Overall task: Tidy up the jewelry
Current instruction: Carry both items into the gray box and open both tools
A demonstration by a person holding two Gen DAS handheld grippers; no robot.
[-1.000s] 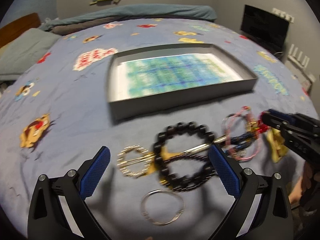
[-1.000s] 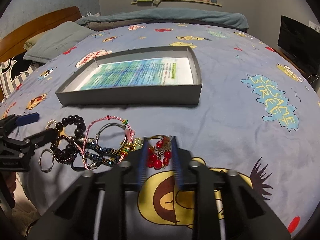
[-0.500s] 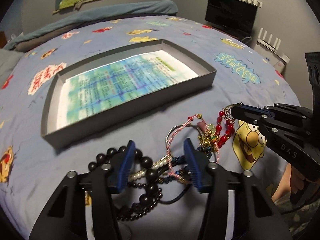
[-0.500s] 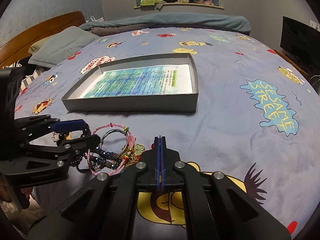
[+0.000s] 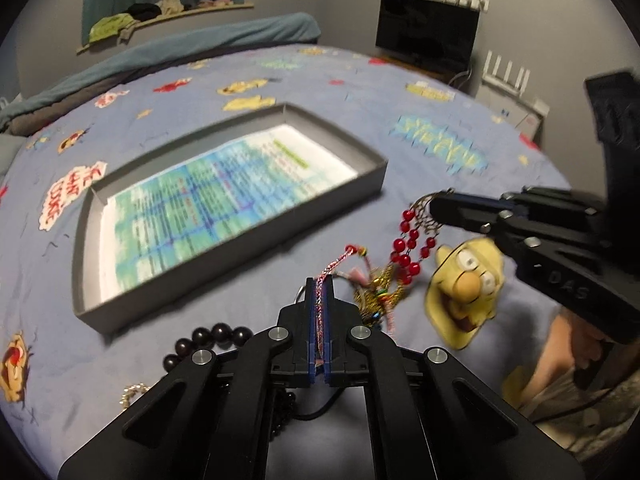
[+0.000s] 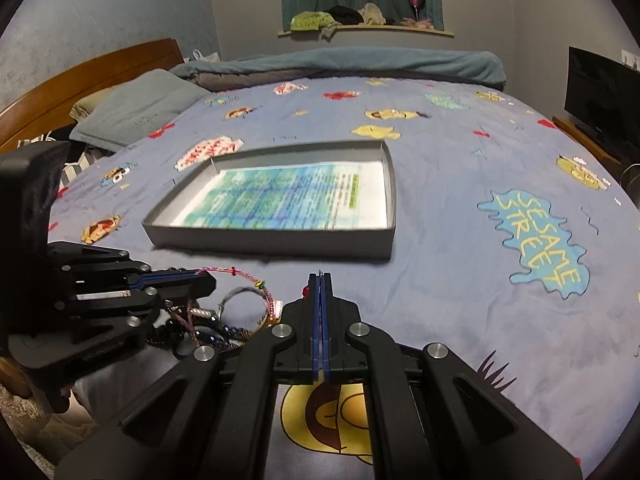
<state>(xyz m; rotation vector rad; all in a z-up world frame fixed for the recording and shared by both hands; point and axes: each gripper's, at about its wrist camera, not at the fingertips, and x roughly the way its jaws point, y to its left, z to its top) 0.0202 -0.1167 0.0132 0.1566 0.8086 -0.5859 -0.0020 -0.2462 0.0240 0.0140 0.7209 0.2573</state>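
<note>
Jaws of left gripper (image 5: 319,292) have just closed, pinching pink braided cord (image 5: 325,270). Right gripper (image 5: 436,206), clamped shut, holds red-bead piece (image 5: 410,244) lifted at 2 o'clock; both pulling the tangle apart. Tray (image 5: 384,168) waits at 11 o'clock.

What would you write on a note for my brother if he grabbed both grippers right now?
Left gripper: shut on the pink braided cord bracelet.
Right gripper: shut on the red bead piece, lifted clear of the bedspread.
The jewelry pile sits tangled on the bedspread near the grippers.
Grey tray: holds only a printed sheet.
Done: nothing sorted.
Left: move each piece into the tray.
</note>
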